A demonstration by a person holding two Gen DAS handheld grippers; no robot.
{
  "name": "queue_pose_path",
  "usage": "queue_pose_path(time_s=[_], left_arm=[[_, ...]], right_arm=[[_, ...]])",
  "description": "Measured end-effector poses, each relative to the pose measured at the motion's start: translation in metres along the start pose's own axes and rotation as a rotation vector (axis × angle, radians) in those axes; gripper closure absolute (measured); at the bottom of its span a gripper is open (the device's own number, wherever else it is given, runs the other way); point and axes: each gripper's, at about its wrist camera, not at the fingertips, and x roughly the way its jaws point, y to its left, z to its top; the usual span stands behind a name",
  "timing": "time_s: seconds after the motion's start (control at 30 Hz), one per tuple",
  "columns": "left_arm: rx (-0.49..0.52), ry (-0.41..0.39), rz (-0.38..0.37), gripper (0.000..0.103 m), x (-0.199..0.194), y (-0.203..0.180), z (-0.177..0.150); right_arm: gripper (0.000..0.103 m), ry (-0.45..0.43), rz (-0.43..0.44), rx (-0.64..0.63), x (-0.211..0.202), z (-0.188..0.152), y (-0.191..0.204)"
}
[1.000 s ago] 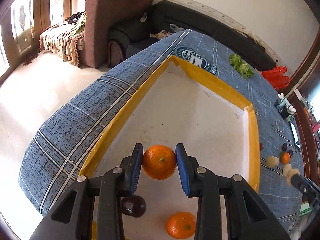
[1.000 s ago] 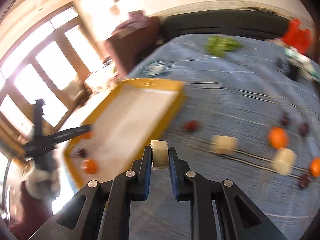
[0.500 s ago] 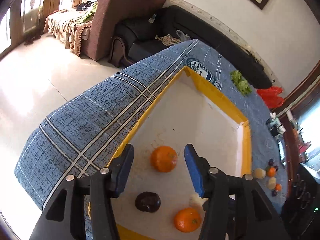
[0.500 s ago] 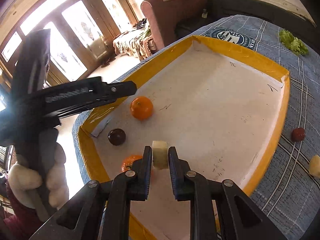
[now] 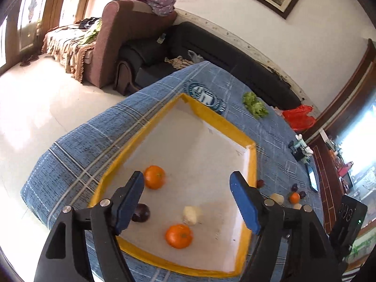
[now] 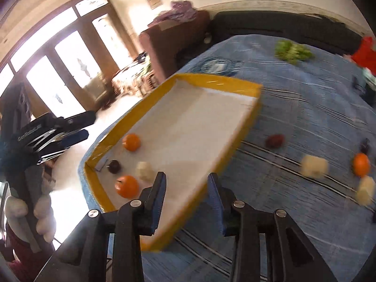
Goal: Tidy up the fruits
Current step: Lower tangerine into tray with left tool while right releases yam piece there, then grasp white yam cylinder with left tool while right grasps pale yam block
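Observation:
A yellow-rimmed white tray [image 5: 218, 122] [image 6: 218, 84] lies on the blue checked cloth. In it sit two oranges [image 5: 154, 177] [image 5: 179, 235], a dark plum [image 5: 141, 213] and a pale banana piece [image 5: 192, 215]. My left gripper [image 5: 186, 199] is open and empty above the tray's near end. My right gripper [image 6: 186, 188] is open and empty above the tray's near rim. On the cloth right of the tray lie a red fruit [image 6: 274, 140], pale pieces [image 6: 314, 166], an orange [image 6: 361, 164] and dark fruits.
Green lettuce [image 5: 255, 103] and a red bag [image 5: 298, 117] lie at the table's far end. Small items [image 5: 300, 149] stand at the right edge. Sofas stand beyond the table. The person's left hand and gripper [image 6: 47, 134] show at the left.
My left gripper let go of the orange, opened wide and pulled back. My right gripper carried the banana piece over the tray, released it there, opened and drew back.

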Motion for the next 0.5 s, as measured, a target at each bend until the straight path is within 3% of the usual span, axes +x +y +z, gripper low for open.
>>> queue_pose_path(time_s=[0.27, 0.5], left_arm=[[0.118, 0.063, -0.079, 0.025, 0.015, -0.069, -0.024], [0.236, 0.157, -0.122, 0.025, 0.053, -0.136, -0.051]], right_arm=[[0.058, -0.114, -0.196, 0.232, -0.088, -0.036, -0.124], [0.058, -0.139, -0.271, 0.349, -0.109, -0.048, -0.193]])
